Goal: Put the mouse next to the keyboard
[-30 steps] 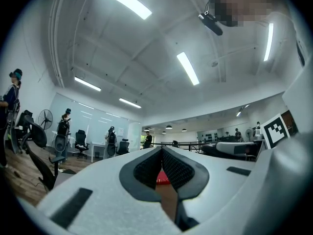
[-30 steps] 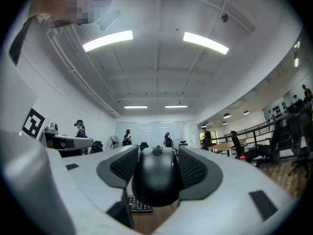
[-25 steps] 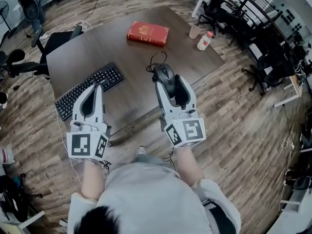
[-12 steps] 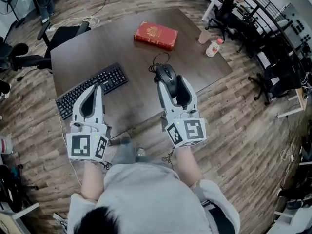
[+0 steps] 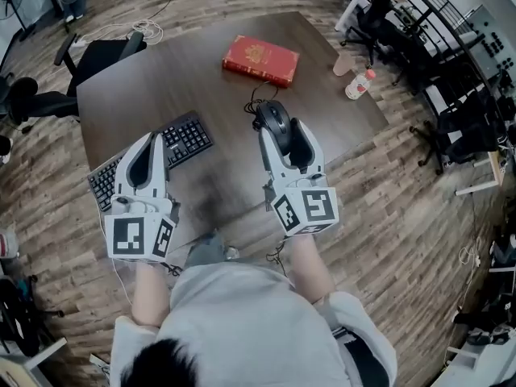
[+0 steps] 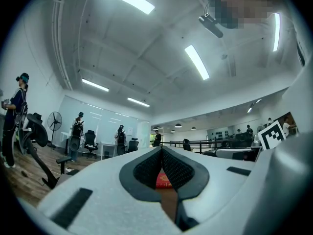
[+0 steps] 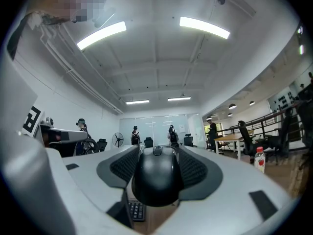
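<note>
The dark brown worktop (image 5: 201, 63) carries a black keyboard (image 5: 190, 135), partly hidden by the left tool (image 5: 153, 138). Just ahead of the right tool (image 5: 278, 124) a thin cable (image 5: 256, 101) loops. Beyond it lies a red book (image 5: 260, 60) — a cup (image 5: 343, 64) and bottle (image 5: 359, 84) stand farther right.

Keyboard (image 5: 184, 139) is laid on the near left part of the table (image 5: 201, 63), partly covered by the left gripper (image 5: 155, 139) in the head view. Mouse (image 5: 272, 116) is held between the right gripper (image 5: 279, 129) jaws, right of the keyboard and apart from it. Book (image 5: 260, 59) is set behind the mouse. Cup (image 5: 343, 63) and bottle (image 5: 359, 83) are placed side by side at the far right corner. Chair (image 5: 93, 59) is stood left of the table.
</note>
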